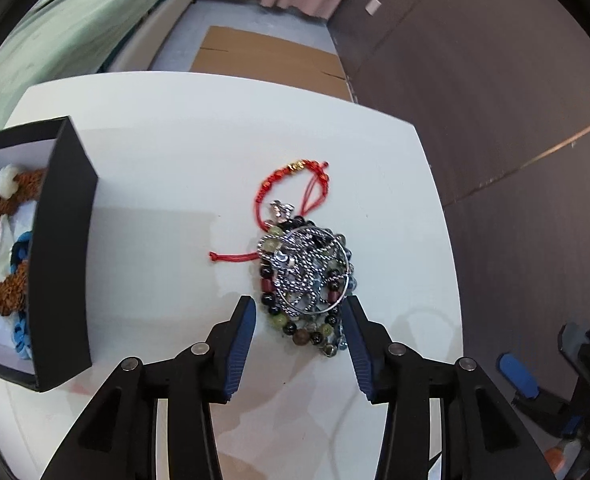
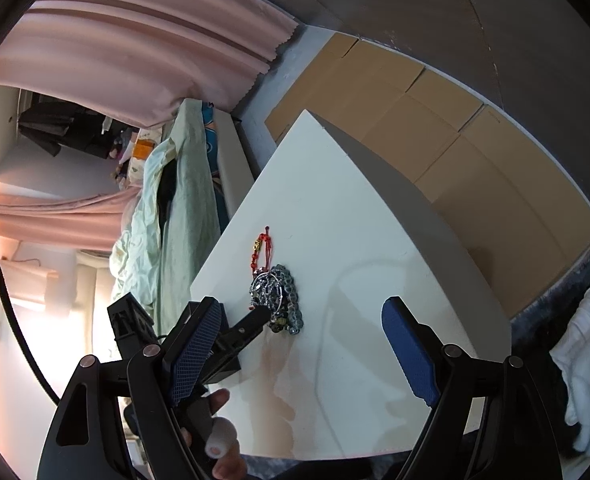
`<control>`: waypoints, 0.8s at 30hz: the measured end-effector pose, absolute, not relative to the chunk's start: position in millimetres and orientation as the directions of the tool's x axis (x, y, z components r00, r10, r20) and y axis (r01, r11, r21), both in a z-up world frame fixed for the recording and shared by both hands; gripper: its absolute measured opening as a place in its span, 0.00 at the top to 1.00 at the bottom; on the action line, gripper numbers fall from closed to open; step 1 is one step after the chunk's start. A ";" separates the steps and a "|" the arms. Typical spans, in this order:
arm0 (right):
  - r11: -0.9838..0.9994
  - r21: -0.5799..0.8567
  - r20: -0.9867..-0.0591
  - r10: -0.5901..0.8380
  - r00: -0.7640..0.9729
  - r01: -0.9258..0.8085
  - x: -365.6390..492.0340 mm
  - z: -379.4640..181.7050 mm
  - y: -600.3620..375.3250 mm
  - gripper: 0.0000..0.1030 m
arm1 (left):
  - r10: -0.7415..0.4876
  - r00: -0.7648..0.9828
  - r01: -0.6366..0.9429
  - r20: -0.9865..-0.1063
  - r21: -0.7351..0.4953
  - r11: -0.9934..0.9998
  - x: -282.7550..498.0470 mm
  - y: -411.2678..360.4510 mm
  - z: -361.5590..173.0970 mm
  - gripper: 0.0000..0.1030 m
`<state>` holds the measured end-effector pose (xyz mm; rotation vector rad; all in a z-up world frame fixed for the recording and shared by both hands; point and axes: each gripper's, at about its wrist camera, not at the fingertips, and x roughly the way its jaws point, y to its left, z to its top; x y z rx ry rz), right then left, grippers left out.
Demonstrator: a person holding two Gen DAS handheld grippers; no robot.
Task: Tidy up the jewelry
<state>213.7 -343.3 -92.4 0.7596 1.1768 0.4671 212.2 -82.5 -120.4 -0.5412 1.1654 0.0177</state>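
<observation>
— Where's the jewelry?
— The jewelry pile lies mid-table; my left tool straddles its near end, wide open, empty.
— And the right tool?
— Also spread wide, holding nothing.

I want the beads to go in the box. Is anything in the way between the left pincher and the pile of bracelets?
Nothing visible. The left gripper is open, its fingers either side of the near edge of the jewelry pile. Only bare white table lies between the pile and the black box.

Home bedroom: pink curtains, rumpled bedding, white table.
</observation>
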 end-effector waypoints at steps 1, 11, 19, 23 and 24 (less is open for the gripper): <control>0.669 0.741 -0.646 0.686 0.334 0.058 213.6 -92.4 -343.3 0.18 | -0.260 0.416 -0.287 -0.872 -0.397 0.872 210.9 -82.0 -118.5 0.56; 0.667 0.743 -0.643 0.689 0.334 0.056 213.1 -91.1 -344.3 0.18 | -0.178 0.406 -0.329 -0.896 -0.326 0.886 217.2 -80.6 -123.8 0.85; 0.668 0.742 -0.646 0.685 0.338 0.063 214.4 -90.7 -346.0 0.18 | -0.144 0.396 -0.316 -0.907 -0.282 0.906 221.8 -87.6 -125.3 0.85; 0.671 0.739 -0.648 0.685 0.332 0.058 214.0 -91.3 -346.0 0.18 | -0.091 0.383 -0.319 -0.919 -0.224 0.921 222.2 -87.9 -120.5 0.89; 0.672 0.739 -0.648 0.685 0.332 0.056 213.8 -91.3 -346.7 0.18 | -0.081 0.387 -0.319 -0.918 -0.216 0.923 219.3 -85.2 -118.1 0.97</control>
